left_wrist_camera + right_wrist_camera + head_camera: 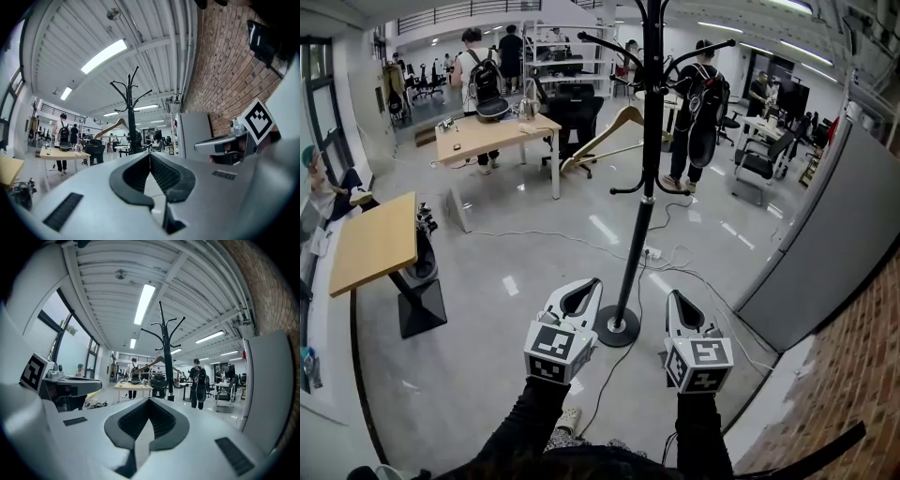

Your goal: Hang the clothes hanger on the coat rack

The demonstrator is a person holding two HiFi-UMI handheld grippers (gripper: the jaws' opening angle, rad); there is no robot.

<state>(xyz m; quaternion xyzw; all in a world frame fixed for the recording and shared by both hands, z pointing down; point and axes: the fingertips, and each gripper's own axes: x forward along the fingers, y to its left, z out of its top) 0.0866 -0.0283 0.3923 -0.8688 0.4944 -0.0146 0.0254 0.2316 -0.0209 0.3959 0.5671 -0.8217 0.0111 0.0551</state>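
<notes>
The black coat rack [652, 141] stands in front of me, its round base [618, 329] on the floor between my two grippers. A wooden clothes hanger [607, 137] hangs from one of its arms, left of the pole. The hanger also shows in the left gripper view [112, 127] and the right gripper view [151, 363], far beyond the jaws. My left gripper [592, 282] [150, 153] is shut and holds nothing. My right gripper [673, 294] [150, 399] is likewise shut and holds nothing. Both are held low, well below the hanger.
A cable and a power strip [652, 252] lie on the floor behind the base. A grey cabinet [825, 244] and a brick wall [853, 375] stand at the right. Wooden tables [375, 244] [492, 136] are at the left and back. People [703, 112] stand further off.
</notes>
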